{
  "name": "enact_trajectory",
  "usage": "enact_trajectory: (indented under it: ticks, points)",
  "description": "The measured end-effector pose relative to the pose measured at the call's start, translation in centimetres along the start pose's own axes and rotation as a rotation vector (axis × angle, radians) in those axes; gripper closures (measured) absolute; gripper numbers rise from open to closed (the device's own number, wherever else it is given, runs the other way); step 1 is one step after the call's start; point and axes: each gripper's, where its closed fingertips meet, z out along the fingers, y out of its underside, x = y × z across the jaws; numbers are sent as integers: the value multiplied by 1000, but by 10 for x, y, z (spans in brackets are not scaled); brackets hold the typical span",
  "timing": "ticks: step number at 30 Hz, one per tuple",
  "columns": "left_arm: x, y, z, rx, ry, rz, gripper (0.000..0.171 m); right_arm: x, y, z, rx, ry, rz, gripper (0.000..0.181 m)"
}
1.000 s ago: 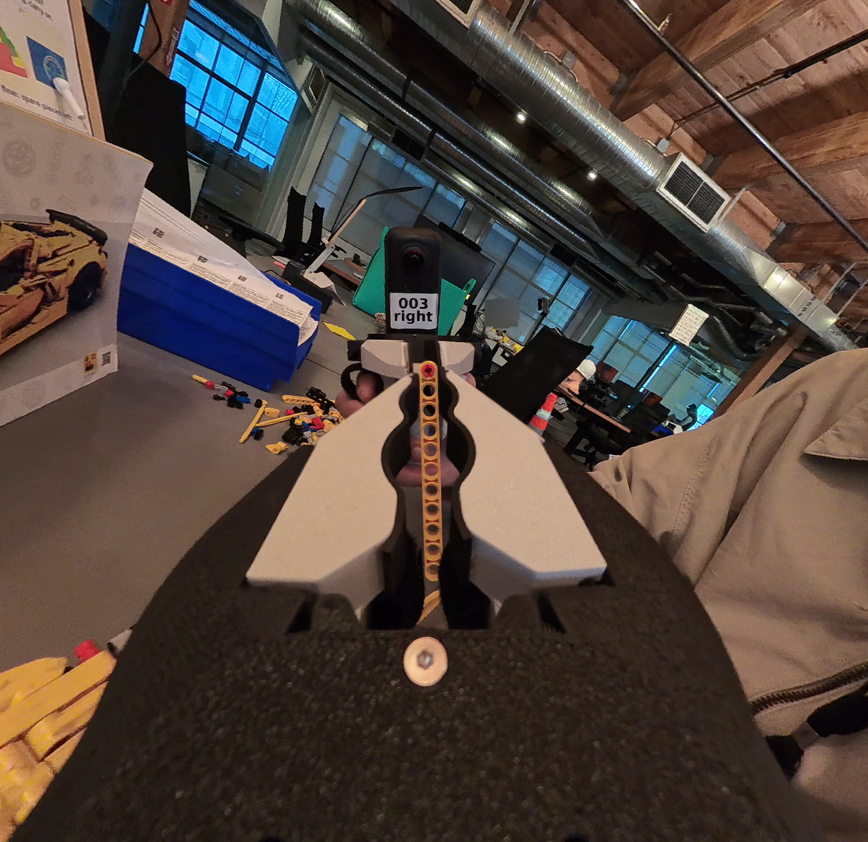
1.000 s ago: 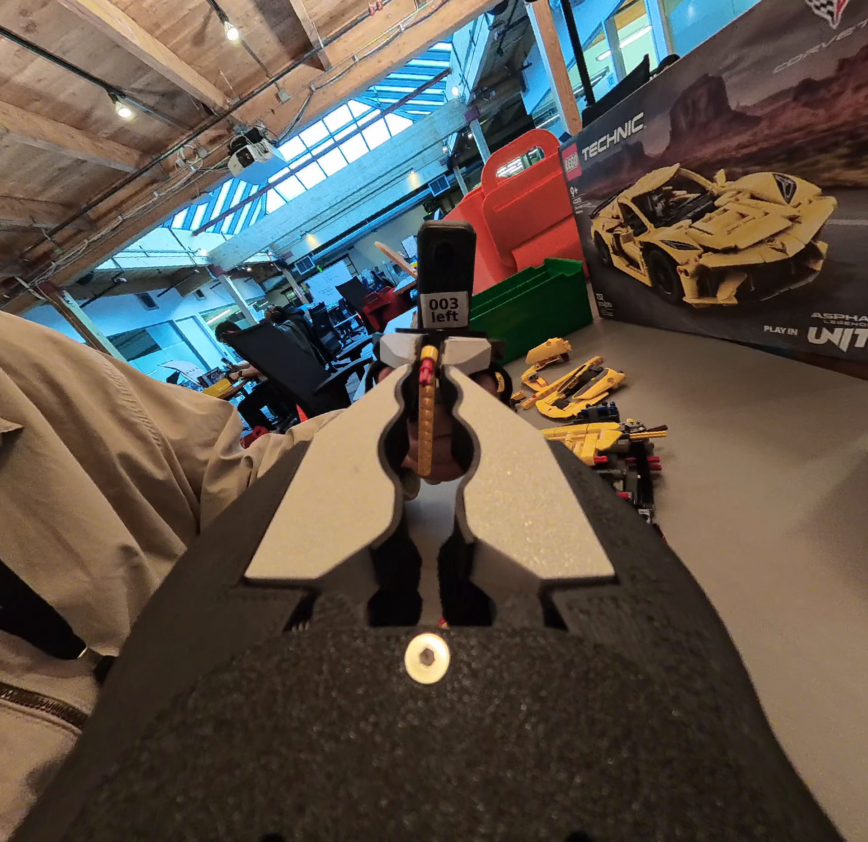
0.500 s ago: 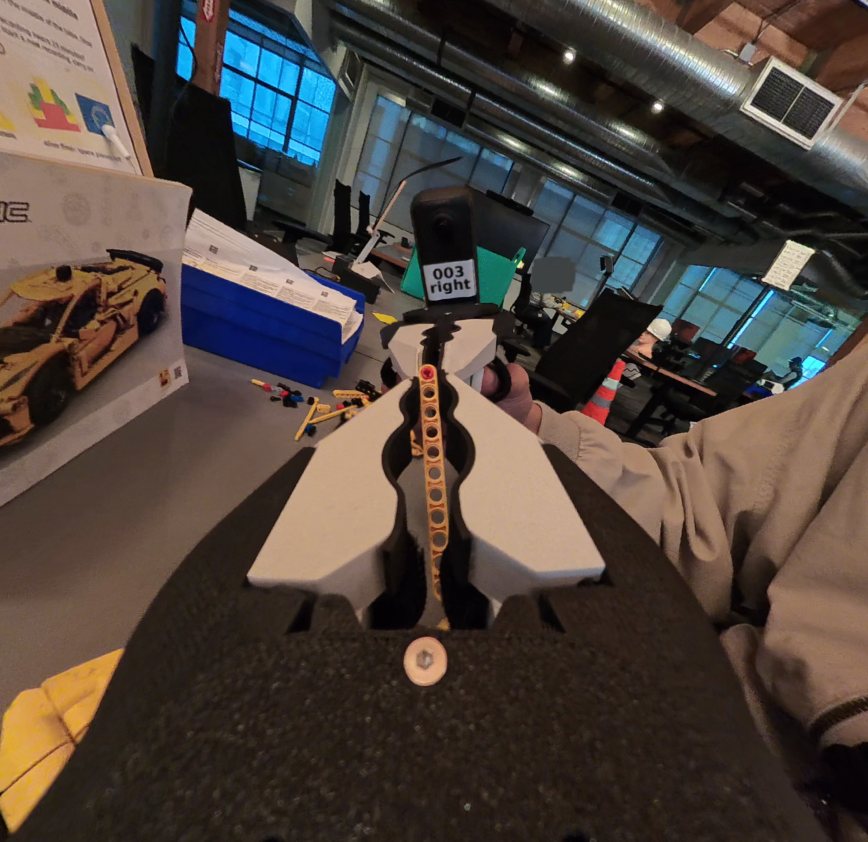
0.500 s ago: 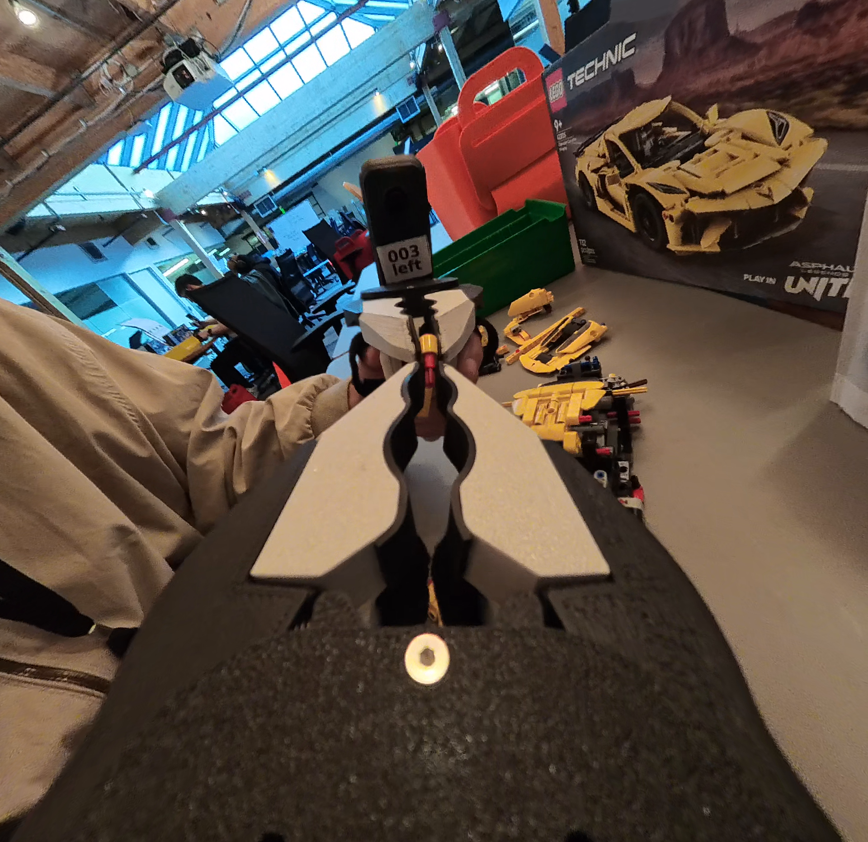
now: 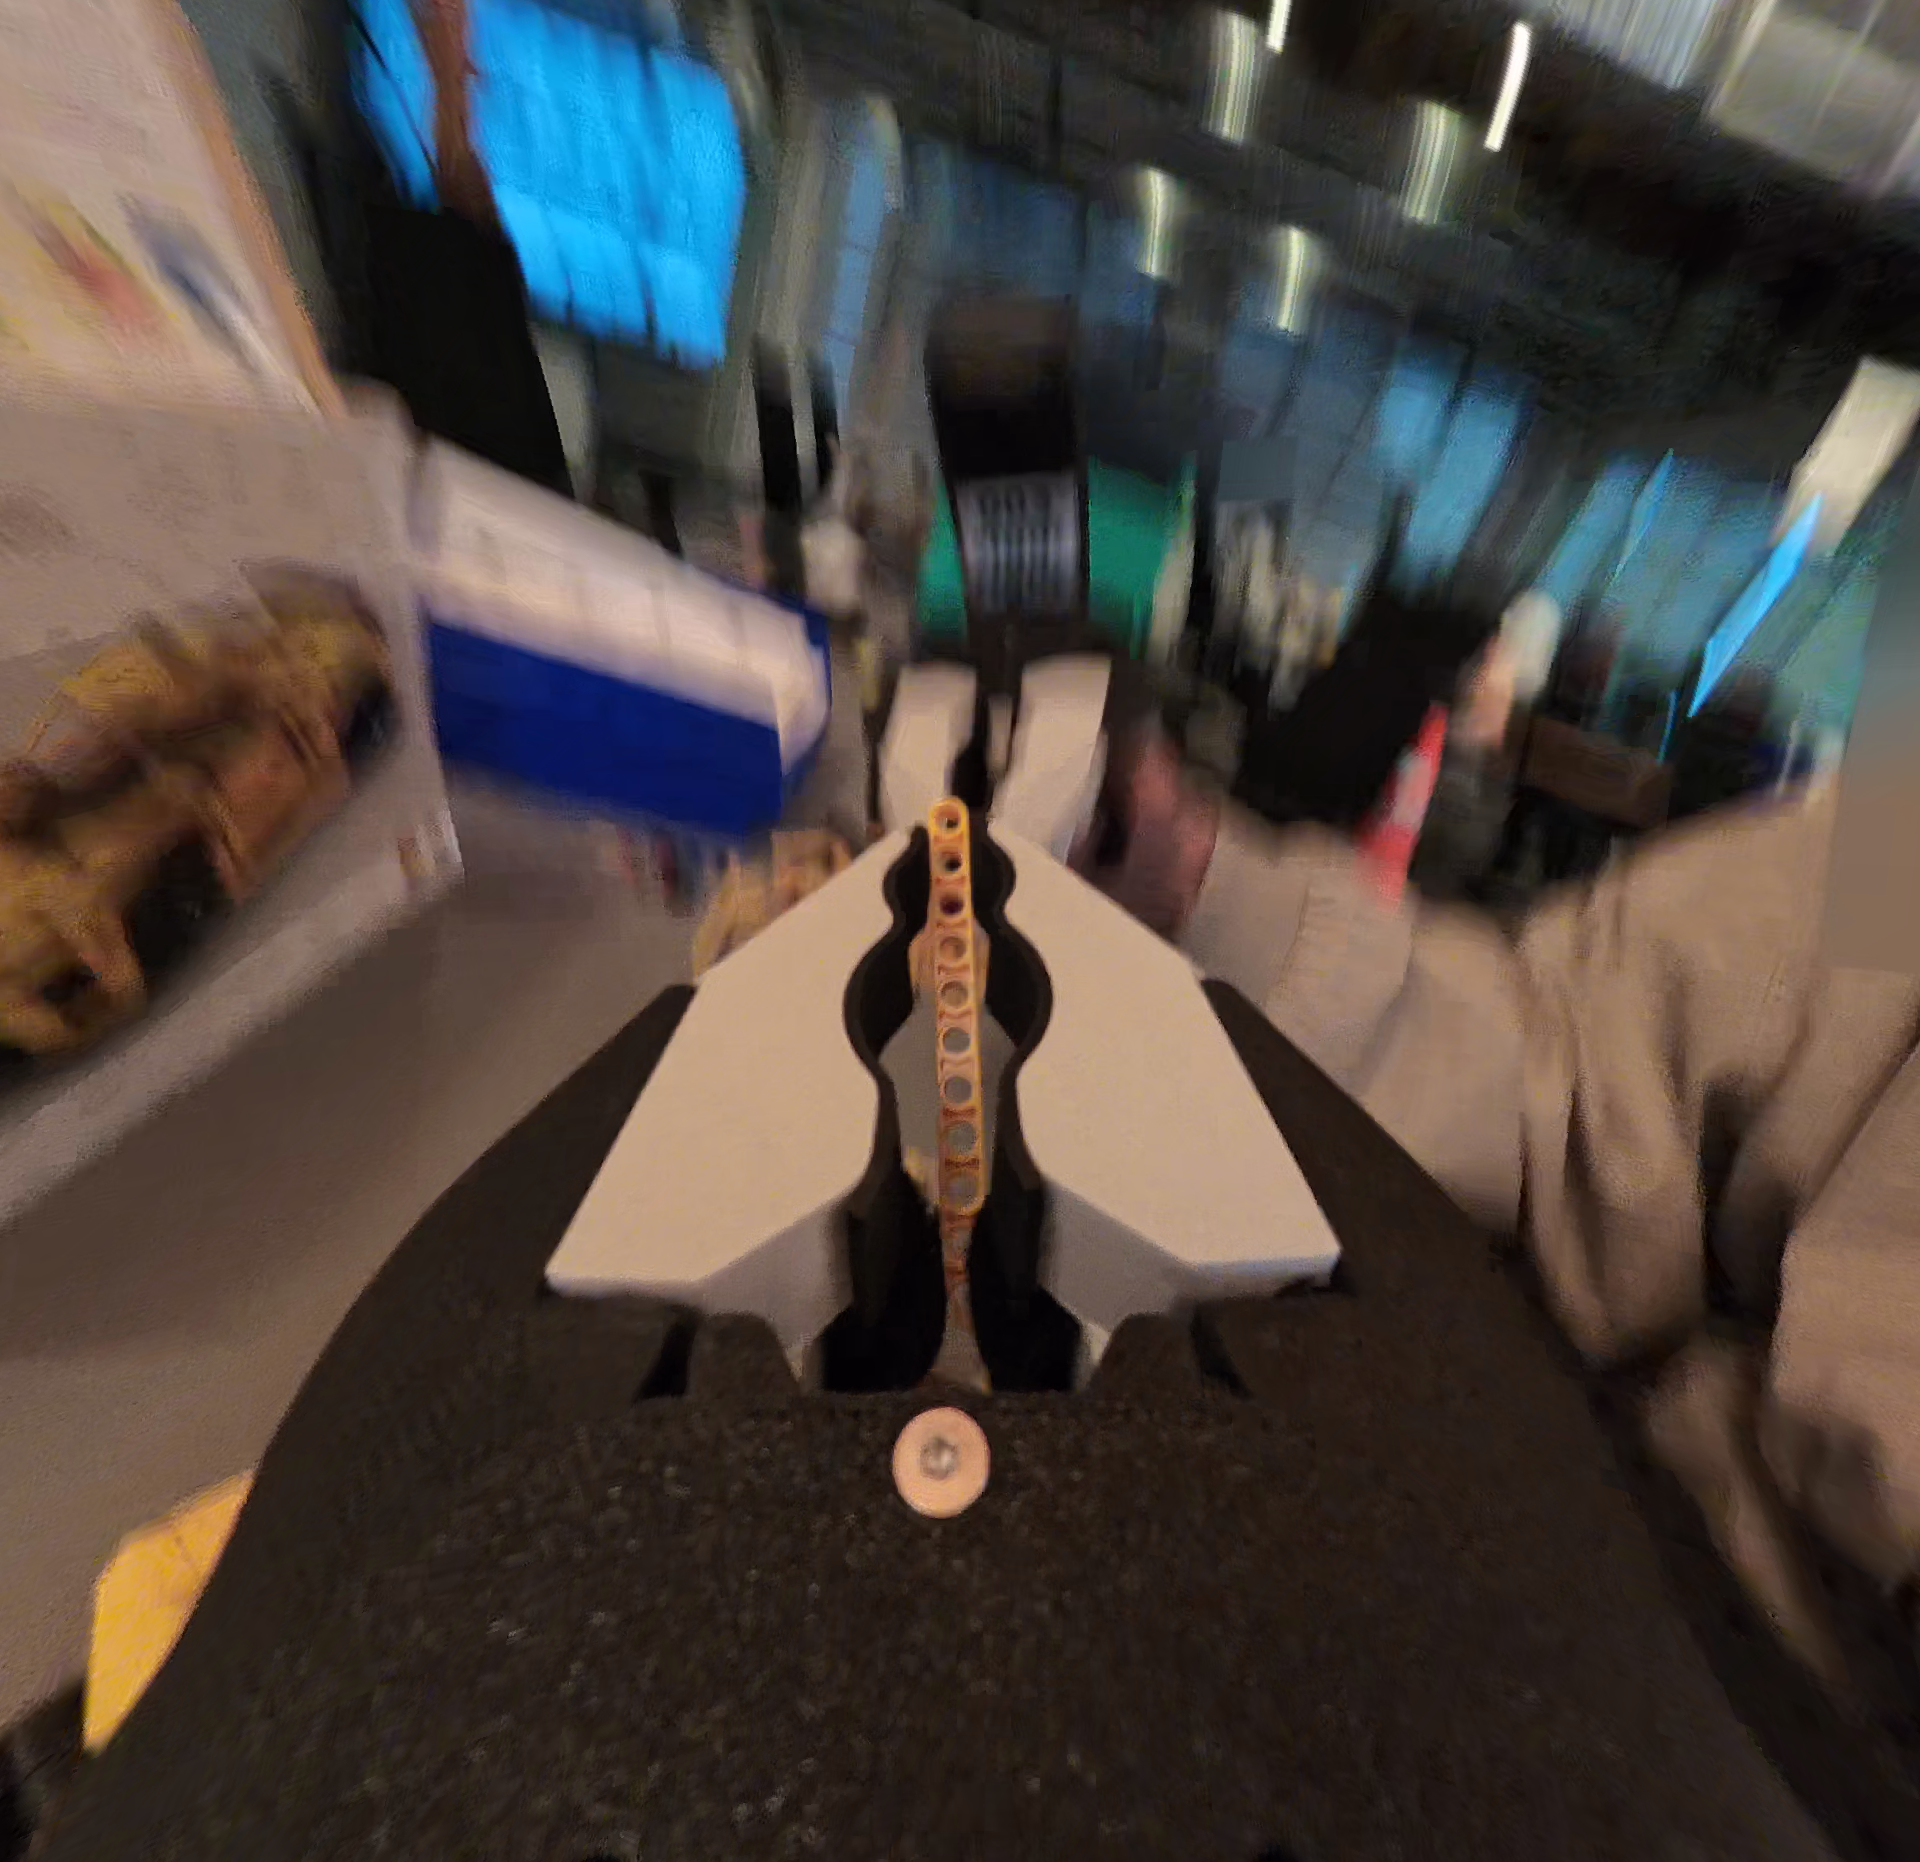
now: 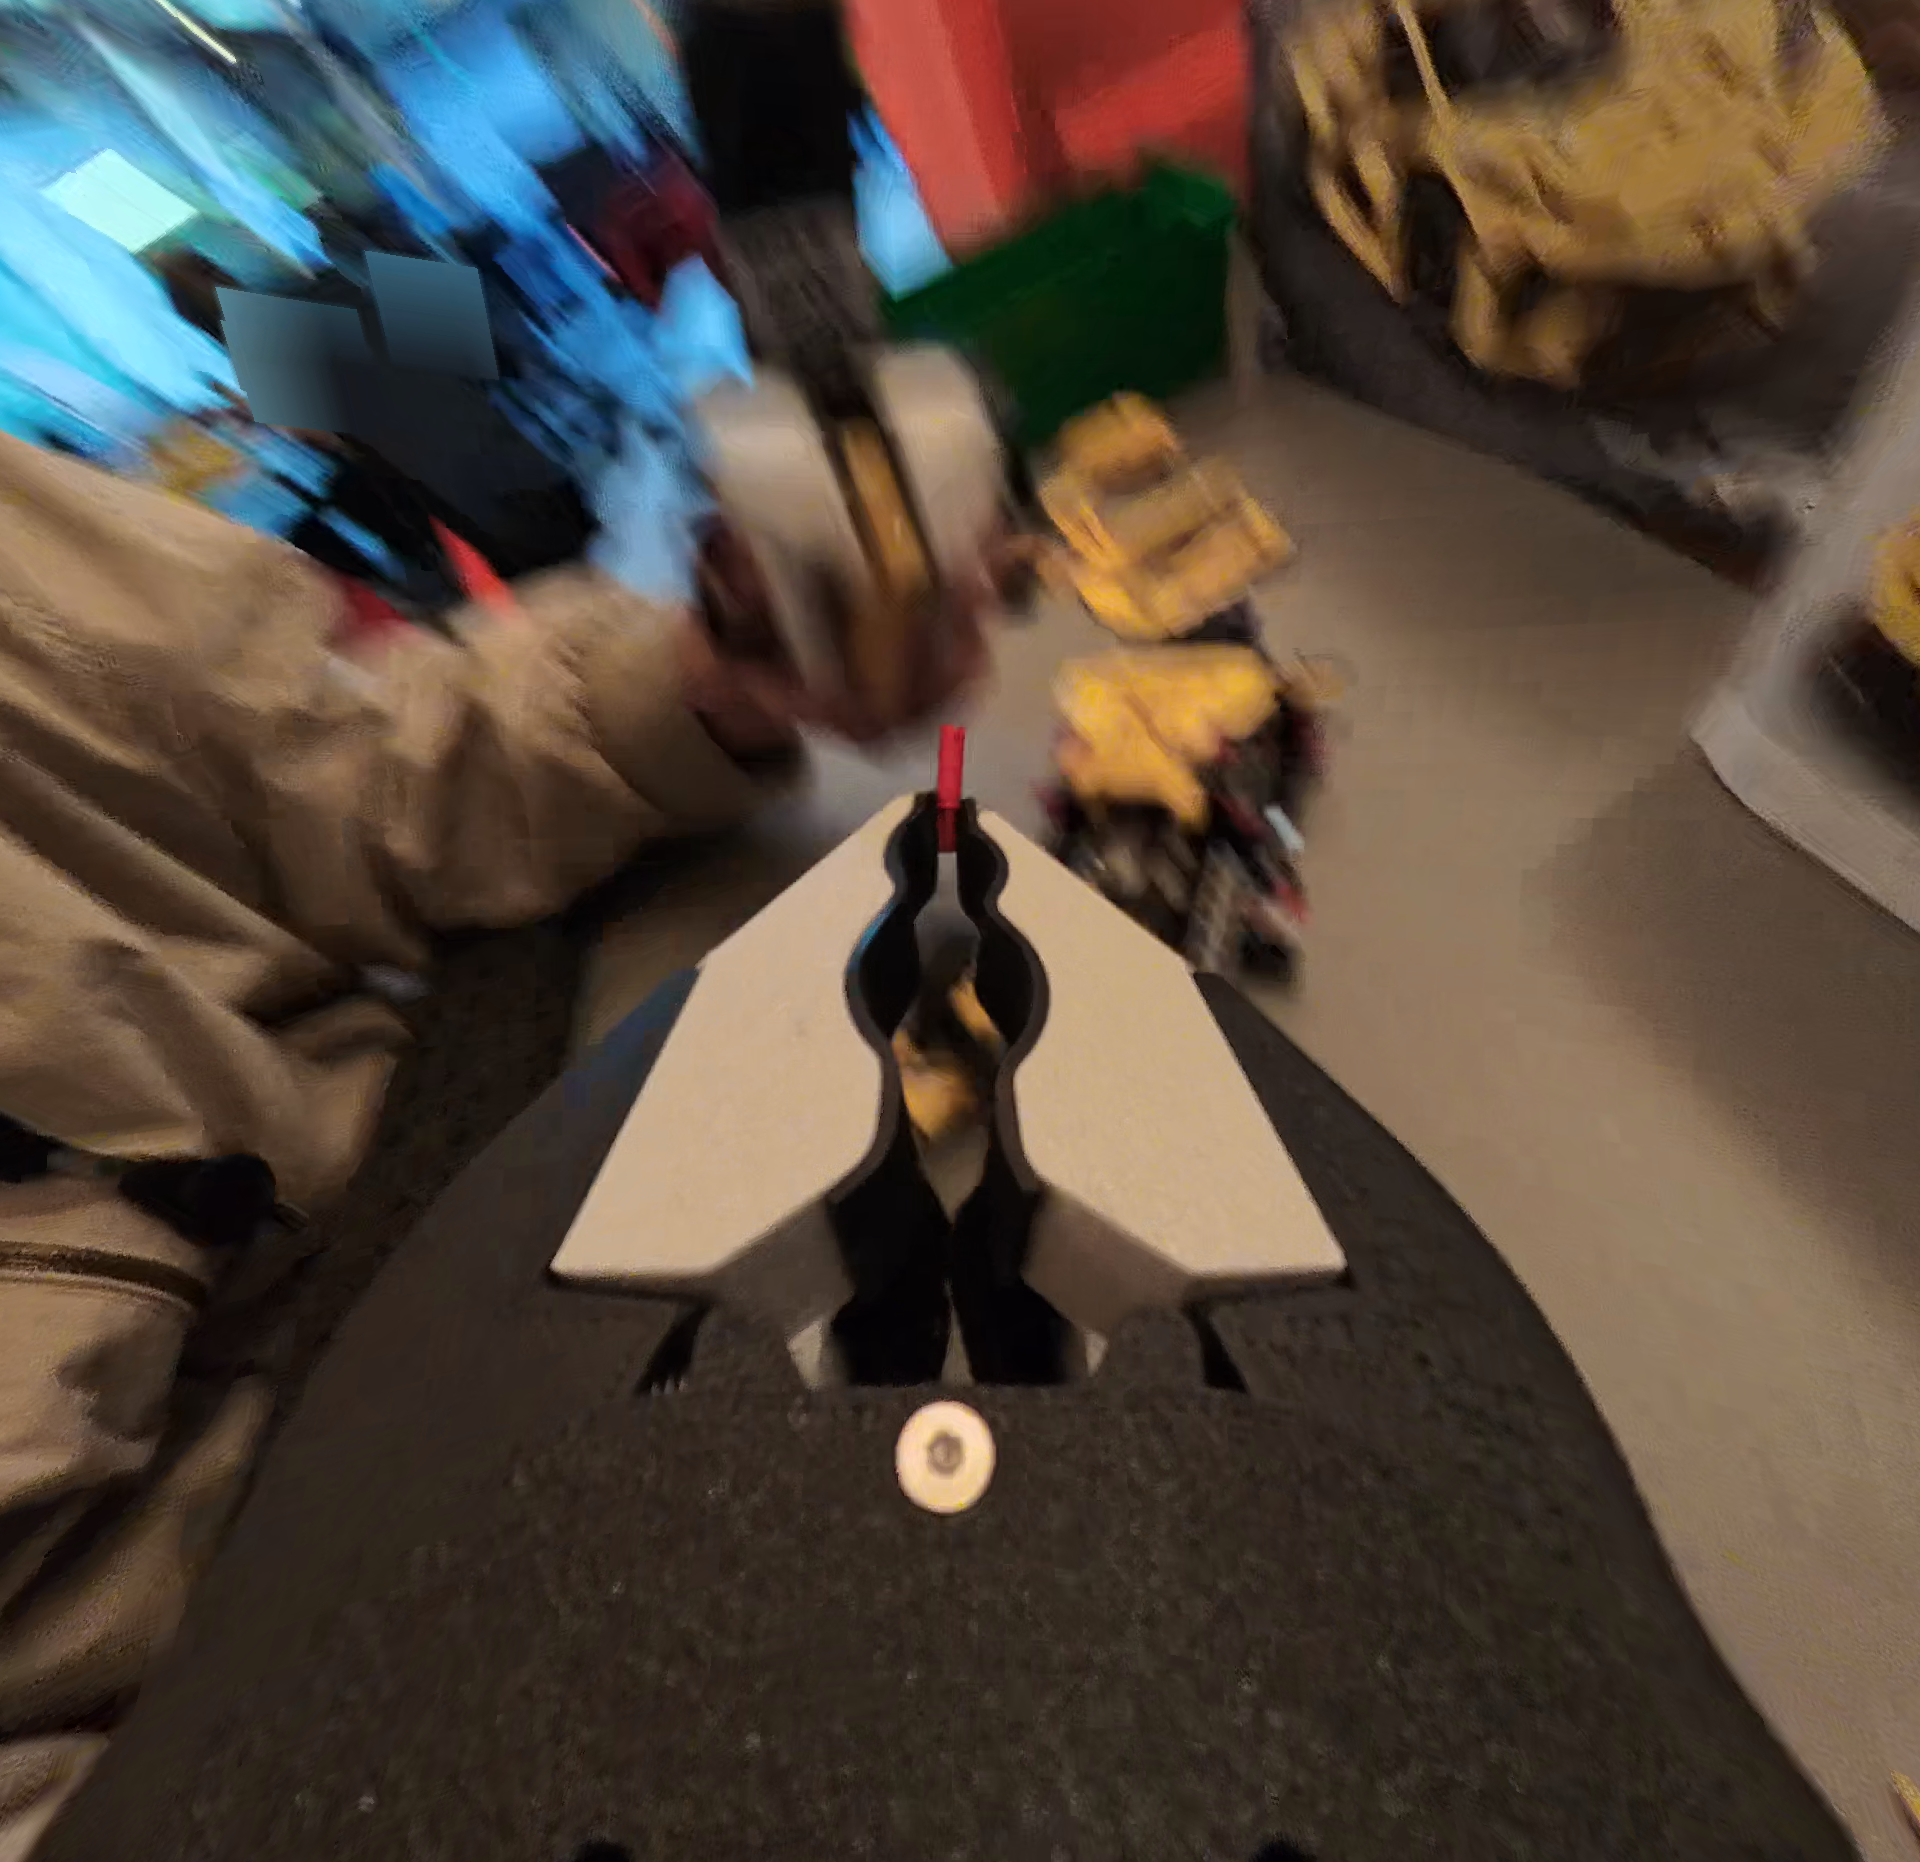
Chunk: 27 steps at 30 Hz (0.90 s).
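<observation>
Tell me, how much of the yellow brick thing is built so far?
Done: a yellow and black part-built chunk stands on the table. In hand: the left gripper is shut on a yellow beam with holes, and the right gripper pinches a small red pin; the two look apart. Left: more yellow pieces lie loose behind the chunk.
</observation>
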Motion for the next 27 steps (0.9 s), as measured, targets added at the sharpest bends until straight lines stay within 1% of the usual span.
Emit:
enact_trajectory:
  ticks: [1,2,3,4,5,6,7,8,9,10,11,13,15,16,17,18,19,20,22,23,24,25,26,27]
  points:
    - [-3,-44,-29,211,16,-59,168,13,19,-8,-63,64,13,179]
    - [-15,-74,-66,324,-39,-50,167,19,26,-16,-68,62,71,179]
    - [-29,-92,-100,385,-139,-9,167,23,14,-26,-3,90,68,180]
    - [-37,-97,-119,404,-182,-9,167,18,-1,-31,44,80,49,179]
    - [-37,-95,-121,403,-167,-28,167,13,-6,-31,35,68,25,179]
    - [-35,-87,-109,375,-126,-48,166,14,-6,-29,24,62,32,179]
    - [-32,-75,-92,321,-75,-75,166,18,2,-27,-8,59,59,179]
    - [-36,-64,-77,280,-79,-89,166,33,23,-29,-96,117,95,178]
    - [-43,-55,-68,264,-101,-107,166,62,48,-42,-198,283,111,178]
    - [-48,-50,-62,266,-104,-147,166,89,72,-65,-293,458,129,178]
    - [-50,-47,-60,285,-82,-195,166,104,96,-90,-394,565,177,178]
    - [-52,-48,-62,331,-42,-287,166,112,131,-133,-546,686,291,178]
    - [-45,-50,-65,350,14,-325,166,108,154,-161,-654,746,360,166]
    - [-40,-52,-65,361,44,-334,167,110,156,-170,-668,788,354,157]
    - [-36,-55,-64,375,65,-340,167,110,153,-170,-660,794,336,155]
    - [-30,-56,-62,381,91,-341,167,110,140,-160,-602,769,300,156]
    - [-24,-56,-59,383,122,-336,166,107,117,-138,-495,701,248,156]
    - [-18,-55,-54,378,145,-334,166,97,88,-106,-361,588,187,156]
    - [-10,-46,-40,337,158,-319,166,61,21,-41,-54,335,84,155]
    - [-9,-41,-33,319,150,-308,166,35,-9,-14,93,191,68,153]
    - [-8,-37,-26,310,144,-303,165,8,-32,7,211,45,69,154]
    - [-7,-34,-21,309,142,-307,166,-9,-48,21,300,-40,99,154]
    - [-9,-33,-19,323,131,-317,166,-18,-53,32,322,-84,128,154]
    - [-11,-35,-19,356,120,-328,166,-20,-51,41,301,-86,145,156]
